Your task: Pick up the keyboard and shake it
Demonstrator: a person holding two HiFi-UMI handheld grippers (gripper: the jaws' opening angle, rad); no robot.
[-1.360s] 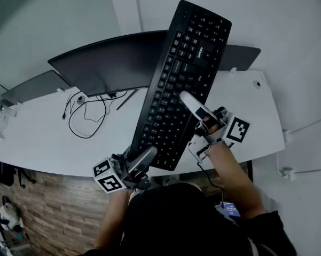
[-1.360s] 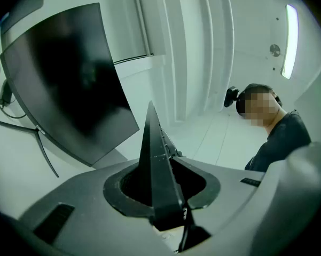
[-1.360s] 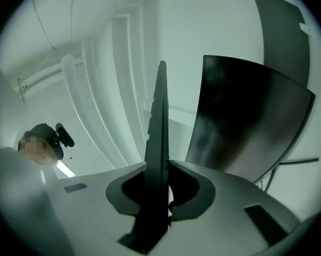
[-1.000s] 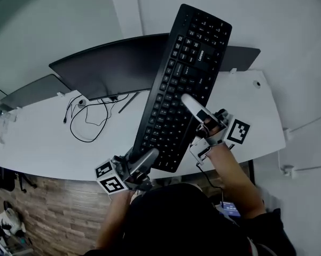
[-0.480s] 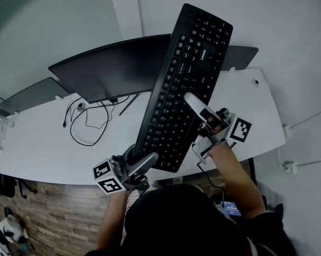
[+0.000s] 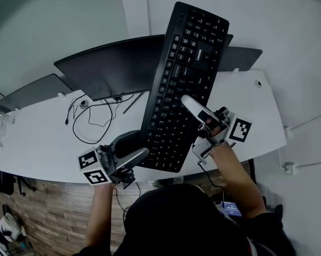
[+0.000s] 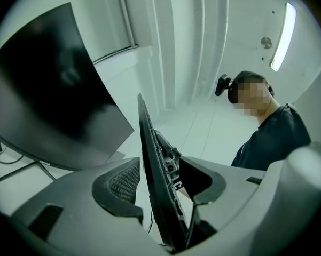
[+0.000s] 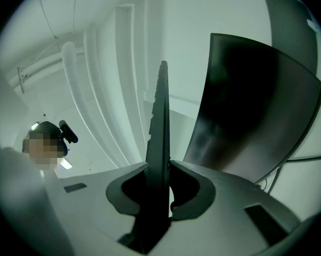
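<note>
The black keyboard [image 6: 187, 73] hangs in the air above the desk, tilted, with its far end up over the monitor. My right gripper [image 6: 192, 106] is shut on its right long edge; the right gripper view shows the keyboard [image 8: 161, 121] edge-on, pinched between both pads of the right gripper [image 8: 160, 169]. My left gripper [image 6: 136, 145] sits at the near left corner with its jaws spread. In the left gripper view the keyboard [image 7: 149, 153] leans against the right jaw of the left gripper [image 7: 165, 169], and a gap shows at the left pad.
A curved dark monitor [image 6: 112, 68] stands on the white desk [image 6: 37, 143], behind and under the keyboard. Loose black cables [image 6: 91, 119] lie by its stand. A second dark screen [image 6: 32, 92] is at the far left. The desk's front edge runs just below both grippers.
My left gripper has opened and drawn a little to the left, off the keyboard's underside. The right gripper keeps its hold, and the keyboard has barely shifted.
</note>
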